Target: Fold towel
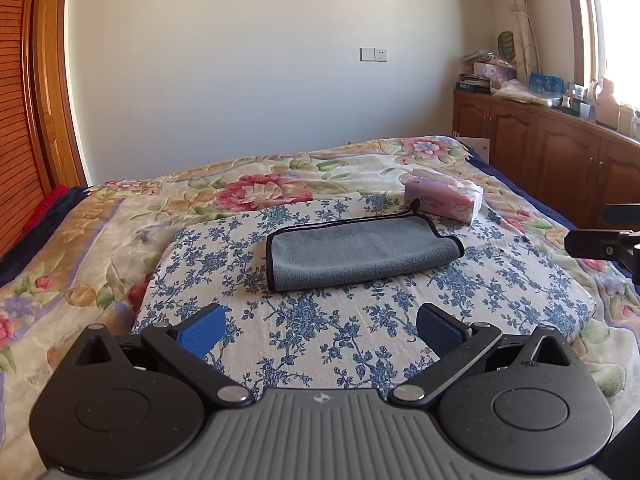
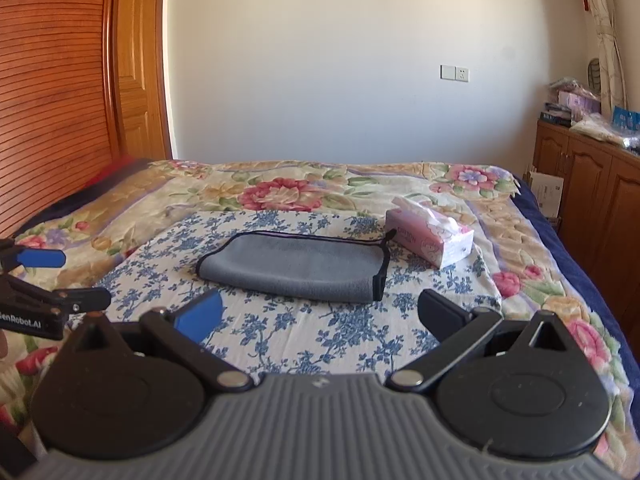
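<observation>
A grey towel (image 1: 360, 250) with black edging lies folded on a blue-flowered cloth (image 1: 320, 332) on the bed; it also shows in the right wrist view (image 2: 296, 266). My left gripper (image 1: 322, 326) is open and empty, held back from the towel's near edge. My right gripper (image 2: 320, 314) is open and empty, also short of the towel's near edge. The right gripper's fingers (image 1: 592, 242) show at the right edge of the left wrist view. The left gripper's fingers (image 2: 42, 258) show at the left edge of the right wrist view.
A pink tissue box (image 1: 444, 198) stands just behind the towel's right end, also in the right wrist view (image 2: 430, 236). A floral blanket (image 1: 260, 188) covers the bed. Wooden cabinets (image 1: 560, 152) with clutter line the right wall. A slatted wooden headboard (image 2: 52, 100) stands at left.
</observation>
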